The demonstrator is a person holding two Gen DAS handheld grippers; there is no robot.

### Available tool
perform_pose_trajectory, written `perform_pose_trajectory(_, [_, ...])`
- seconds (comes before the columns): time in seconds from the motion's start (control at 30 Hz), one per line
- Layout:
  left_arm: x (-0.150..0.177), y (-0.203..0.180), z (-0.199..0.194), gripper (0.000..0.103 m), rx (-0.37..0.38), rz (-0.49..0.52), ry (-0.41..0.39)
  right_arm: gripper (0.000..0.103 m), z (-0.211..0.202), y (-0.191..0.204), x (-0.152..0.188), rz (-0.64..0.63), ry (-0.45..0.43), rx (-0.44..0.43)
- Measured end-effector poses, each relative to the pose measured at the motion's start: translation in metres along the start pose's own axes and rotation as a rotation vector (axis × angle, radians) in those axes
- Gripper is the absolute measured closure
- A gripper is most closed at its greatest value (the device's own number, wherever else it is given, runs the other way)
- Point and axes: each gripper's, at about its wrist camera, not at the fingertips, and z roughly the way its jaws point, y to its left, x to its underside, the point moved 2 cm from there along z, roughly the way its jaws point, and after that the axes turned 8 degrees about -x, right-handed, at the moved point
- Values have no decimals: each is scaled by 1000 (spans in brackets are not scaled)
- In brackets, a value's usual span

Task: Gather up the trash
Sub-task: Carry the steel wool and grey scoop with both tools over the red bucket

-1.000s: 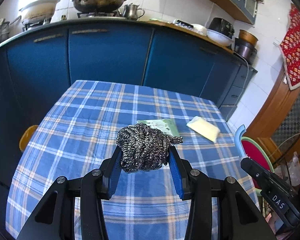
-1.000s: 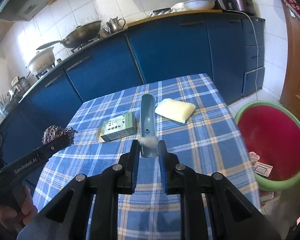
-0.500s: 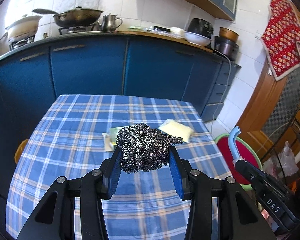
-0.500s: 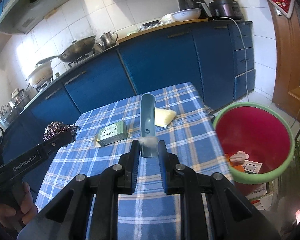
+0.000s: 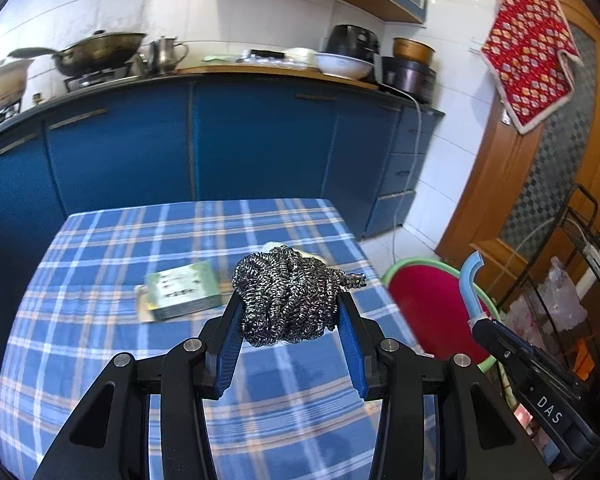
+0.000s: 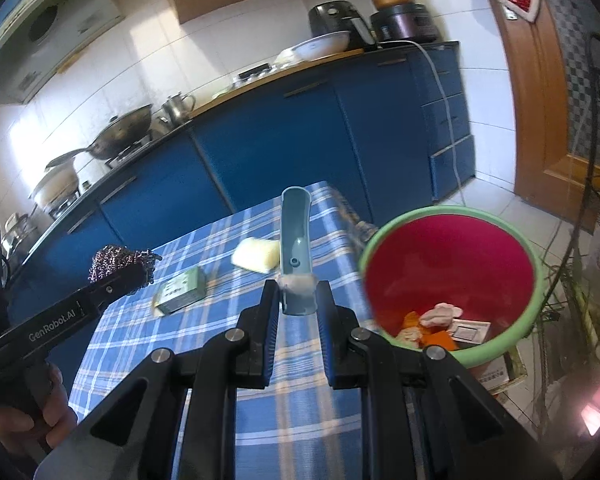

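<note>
the left gripper (image 5: 290, 314) pinches one steel scourer (image 5: 288, 294) between partly spread jaws, above the table's (image 5: 100, 344) right half. the right gripper (image 6: 298, 300) has its jaws narrow, clamping one blue handle (image 6: 296, 248) wrapped in white, near the table's right edge. one green box (image 5: 182, 290) and one yellow sponge (image 6: 256, 255) lie on the table. only the right view shows trash inside the red bin (image 6: 452, 256) and the hand (image 6: 32, 416) gripping the left tool; the sponge is nearly hidden in the left view.
</note>
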Motion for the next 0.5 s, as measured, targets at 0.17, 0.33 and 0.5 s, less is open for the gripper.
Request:
perform_pose_trajectory(0.17, [1,-25,12,57,37,45,12,82,-3,-22,-2,37,-9,27])
perform_pose_trajectory(0.33, [1,-49,27,57,68,86,21,82,-3,-42,-3,60,-17,66])
perform_pose_trajectory(0.5, [0,-75,45,57,106,127,25,82,1,-65,-1,95,-13,103])
